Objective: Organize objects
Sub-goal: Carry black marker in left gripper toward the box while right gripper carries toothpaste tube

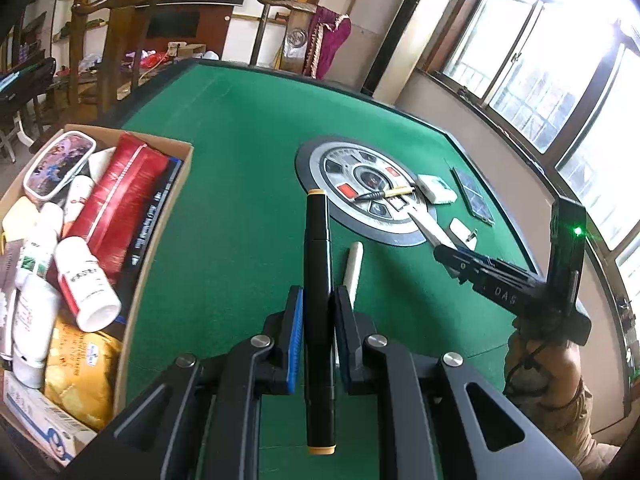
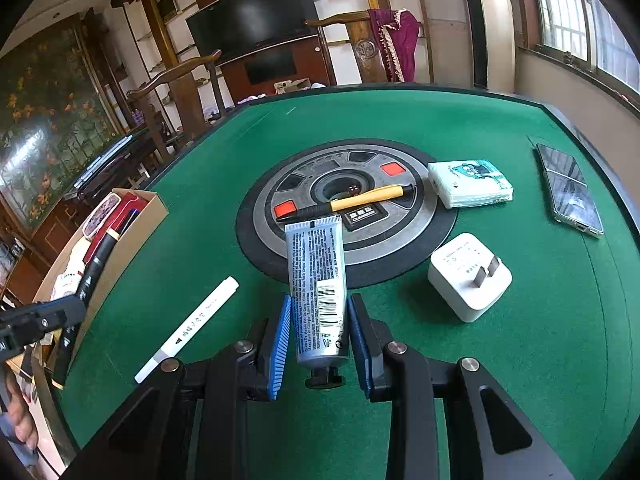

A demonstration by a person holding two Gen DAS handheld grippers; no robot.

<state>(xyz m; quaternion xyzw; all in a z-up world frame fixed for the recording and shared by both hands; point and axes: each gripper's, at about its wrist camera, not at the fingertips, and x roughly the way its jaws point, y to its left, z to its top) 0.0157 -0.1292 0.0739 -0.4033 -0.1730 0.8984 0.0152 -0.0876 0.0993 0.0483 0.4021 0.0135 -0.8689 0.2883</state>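
Both grippers are loaded. My left gripper (image 1: pixel 318 312) is clamped on a black marker with orange end caps (image 1: pixel 319 280), long axis along the fingers; the open cardboard box (image 1: pixel 160 216) at the table's left edge lies nearest it. My right gripper (image 2: pixel 320 332) pinches a silver printed tube (image 2: pixel 318 280).

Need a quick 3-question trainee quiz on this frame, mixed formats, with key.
1. True or false: the left gripper is shut on a black marker.
2. Multiple choice: what does the right gripper hold? A) white charger B) silver tube C) tissue pack
3. Fill in: the yellow-and-black pen lies on the round ____ at the middle of the green table.

Key
1. True: the marker sits clamped between the blue pads.
2. B: the silver tube is between the pads; the white charger and tissue pack lie on the felt.
3. Centre plate.
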